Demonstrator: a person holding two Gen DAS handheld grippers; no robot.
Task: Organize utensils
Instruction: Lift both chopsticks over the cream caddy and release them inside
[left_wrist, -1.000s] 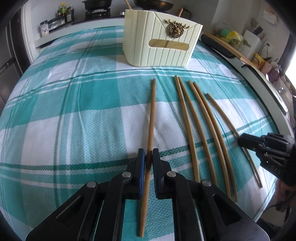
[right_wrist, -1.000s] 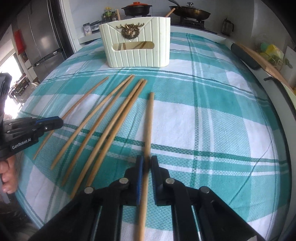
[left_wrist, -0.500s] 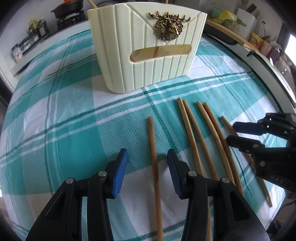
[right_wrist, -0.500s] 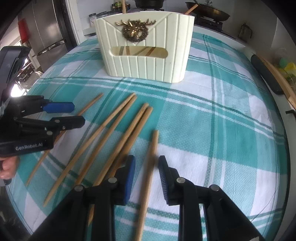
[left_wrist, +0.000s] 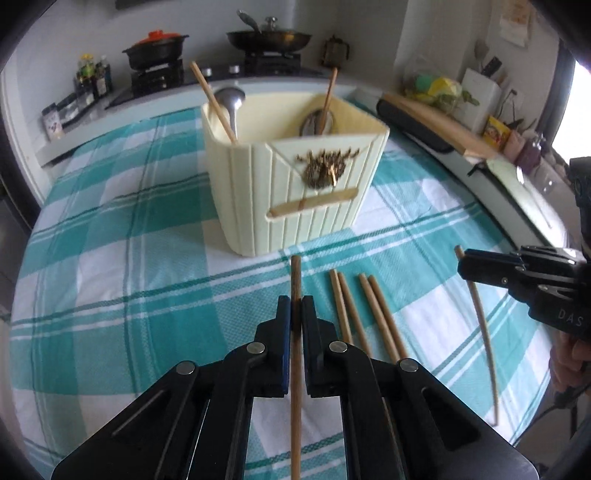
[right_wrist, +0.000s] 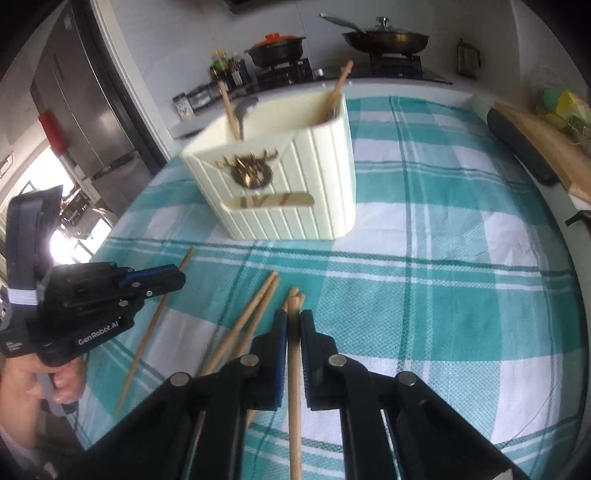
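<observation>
**A:** What have you got?

**B:** I have 2 chopsticks in hand. My left gripper (left_wrist: 295, 315) is pinched tight on the left chopstick (left_wrist: 295, 275), whose tip points at the cream holder (left_wrist: 258, 192) and ends just short of its base. My right gripper (right_wrist: 293, 323) is clamped the same way on the right chopstick (right_wrist: 294, 369), which is also aimed at the holder.

**A:** Any writing you can read?

**B:** In the right wrist view the side of the left gripper reads "GenRobot.AI". In the left wrist view the right gripper shows "DAS", and the rest is cut off at the edge. The holder has a metal stag-head emblem but no text I can make out.

**A:** How are the hands posed?

**B:** Both grippers slant down towards the checked tablecloth (left_wrist: 110, 258) with the holder ahead of them. My left hand (right_wrist: 37, 380) is wrapped around its grip, fingers curled underneath. Only a bit of the right hand (left_wrist: 569, 354) shows.

**A:** And the rest?

**B:** There are 4 loose chopsticks (left_wrist: 364, 306) on the cloth in front of the holder, between my 2 grippers. Inside the holder stand 2 more chopsticks and a spoon (left_wrist: 231, 99). Behind the holder, a pan (left_wrist: 267, 37) sits on the stove.
</observation>
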